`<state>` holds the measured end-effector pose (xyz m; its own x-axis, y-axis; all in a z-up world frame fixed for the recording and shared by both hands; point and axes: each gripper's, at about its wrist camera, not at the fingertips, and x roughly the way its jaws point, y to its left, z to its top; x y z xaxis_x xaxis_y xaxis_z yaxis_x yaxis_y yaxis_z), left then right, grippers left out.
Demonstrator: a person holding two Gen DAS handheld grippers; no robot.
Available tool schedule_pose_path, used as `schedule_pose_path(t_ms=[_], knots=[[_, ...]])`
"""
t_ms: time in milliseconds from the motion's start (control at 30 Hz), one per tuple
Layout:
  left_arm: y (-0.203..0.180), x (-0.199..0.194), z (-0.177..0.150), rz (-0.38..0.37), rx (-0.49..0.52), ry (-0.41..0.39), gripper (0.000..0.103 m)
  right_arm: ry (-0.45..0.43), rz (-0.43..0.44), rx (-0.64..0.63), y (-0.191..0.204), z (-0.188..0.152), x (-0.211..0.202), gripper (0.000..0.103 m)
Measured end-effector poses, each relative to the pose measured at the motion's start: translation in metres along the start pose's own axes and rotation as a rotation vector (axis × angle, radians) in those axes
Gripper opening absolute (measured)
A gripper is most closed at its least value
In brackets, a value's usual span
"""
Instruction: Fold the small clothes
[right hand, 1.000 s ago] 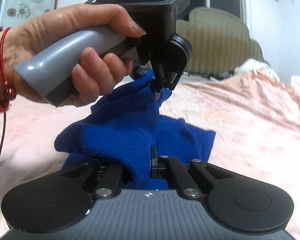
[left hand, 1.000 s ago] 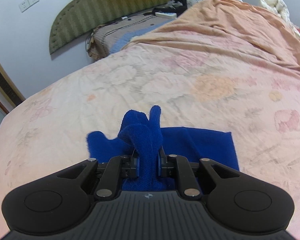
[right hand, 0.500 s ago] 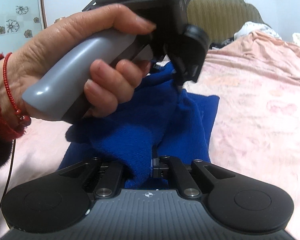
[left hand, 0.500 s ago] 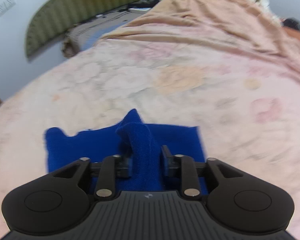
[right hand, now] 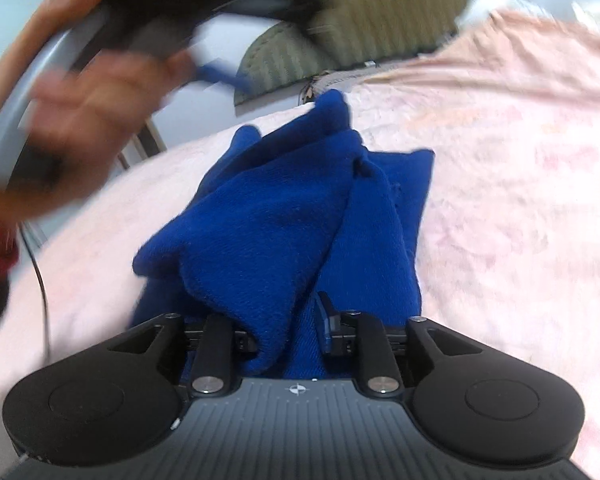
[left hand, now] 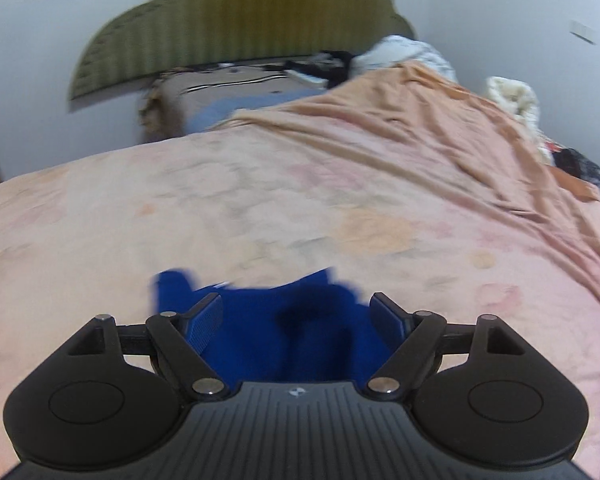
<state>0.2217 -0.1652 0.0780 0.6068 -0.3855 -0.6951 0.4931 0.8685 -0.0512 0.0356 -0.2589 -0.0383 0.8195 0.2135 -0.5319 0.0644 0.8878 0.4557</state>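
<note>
Blue knit garment lies bunched on the bed, pink floral sheet under it; exact type hard to tell, looks like a small fleecy sweater or similar; judged light, soft, floppy, no stiffness, so it sags from any single hold and folds need two corners or an edge pinched near the hem; nap looks grippy, not slippery, nothing fragile; thick bunches may slip out of a shallow pinch, so take a single layer at an edge.

Right tool low over the near end of the garment, pointing along the bed toward the headboard; a fold of blue cloth sits between its fingers, one finger pad visible beside the cloth, the other hidden by it; gap looks part open, so whether it is clenched on the cloth I cannot tell.

Left tool released, fingers spread wide, nothing between them; it hovers just above the garment, aimed toward the headboard; in the right wrist view the left hand on its grey handle is blurred, up and to the left of the garment, apart from the cloth.

Peach blanket rumpled further up the bed.
</note>
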Motion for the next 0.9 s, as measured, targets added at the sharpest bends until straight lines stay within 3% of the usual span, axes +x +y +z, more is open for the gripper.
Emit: schedule_pose_path(t_ms=[100,167,400,500,633,700,767,900], knots=[[0.022,-0.005,-0.016,0.036,-0.008,0.010,0.081,0.029,0.104,0.262,-0.034,-0.001,-0.006,0.042],[0.031,-0.006,-0.026,0.037,-0.017,0.027,0.081,0.045,0.147,0.363,-0.047,-0.004,-0.008,0.042],[0.016,0.008,-0.043,-0.021,-0.005,0.095,0.081,0.038,0.174,0.419,-0.049,-0.001,-0.004,0.041],[-0.006,0.005,-0.046,-0.058,0.068,0.082,0.081,0.030,0.214,0.485,-0.056,-0.004,-0.005,0.042],[-0.020,-0.002,-0.050,-0.020,0.125,0.034,0.081,0.029,0.240,0.560,-0.065,-0.006,-0.009,0.042],[-0.017,0.001,-0.052,0.011,0.125,0.039,0.081,0.040,0.253,0.592,-0.070,-0.006,-0.008,0.035],[-0.008,0.007,-0.056,0.039,0.109,0.057,0.081,0.063,0.264,0.619,-0.074,-0.008,-0.005,0.011],[0.011,0.006,-0.061,0.056,0.059,0.066,0.081,0.096,0.387,0.732,-0.075,-0.014,0.005,0.011]])
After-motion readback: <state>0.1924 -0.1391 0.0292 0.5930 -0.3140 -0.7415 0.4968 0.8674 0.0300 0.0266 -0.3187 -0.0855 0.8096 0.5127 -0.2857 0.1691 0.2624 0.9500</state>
